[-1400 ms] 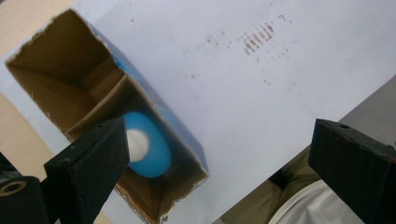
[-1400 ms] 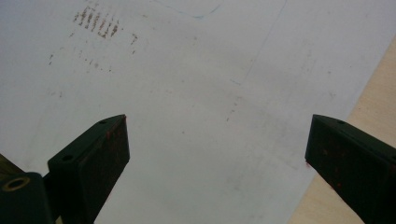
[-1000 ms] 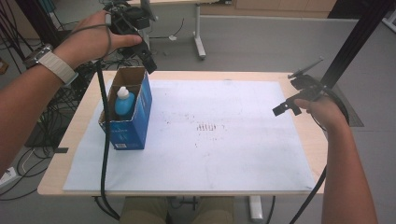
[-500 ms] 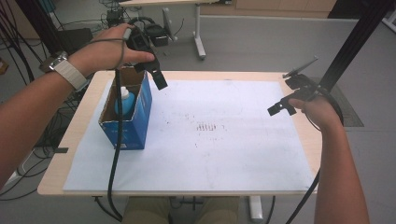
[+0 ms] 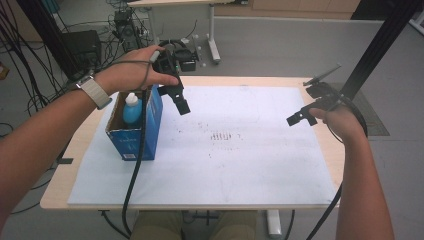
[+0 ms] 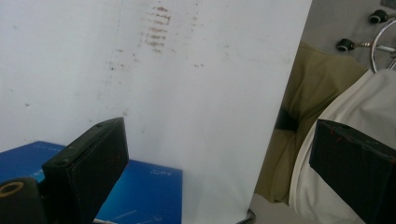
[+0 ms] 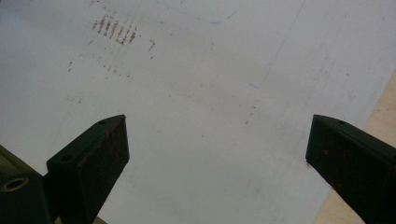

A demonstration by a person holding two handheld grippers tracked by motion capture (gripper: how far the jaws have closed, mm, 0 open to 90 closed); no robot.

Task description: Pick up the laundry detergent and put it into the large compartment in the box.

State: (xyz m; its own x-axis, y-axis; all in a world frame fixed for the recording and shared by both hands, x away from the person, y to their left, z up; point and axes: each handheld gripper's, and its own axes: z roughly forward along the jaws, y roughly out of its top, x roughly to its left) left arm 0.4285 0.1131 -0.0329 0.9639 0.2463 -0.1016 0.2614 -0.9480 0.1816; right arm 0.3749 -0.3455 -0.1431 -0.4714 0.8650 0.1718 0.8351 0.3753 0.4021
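Note:
An open blue cardboard box stands on the left of the white sheet. A blue bottle with a white cap stands upright inside it. My left gripper hangs just past the box's far right corner, above the sheet, and nothing is between its jaws. In the left gripper view, the left gripper is open, with the box's blue side below its left jaw. My right gripper hovers open over the sheet's right edge. In the right gripper view, the right gripper is empty above the stained sheet.
Brown smudges mark the middle of the sheet. The wooden table shows as a narrow rim around it. A black post rises at the right behind my right hand. Cables and equipment lie on the floor beyond the table.
My left gripper has come right and down, from beyond the box's far left side to its far right corner. My right gripper has barely shifted.

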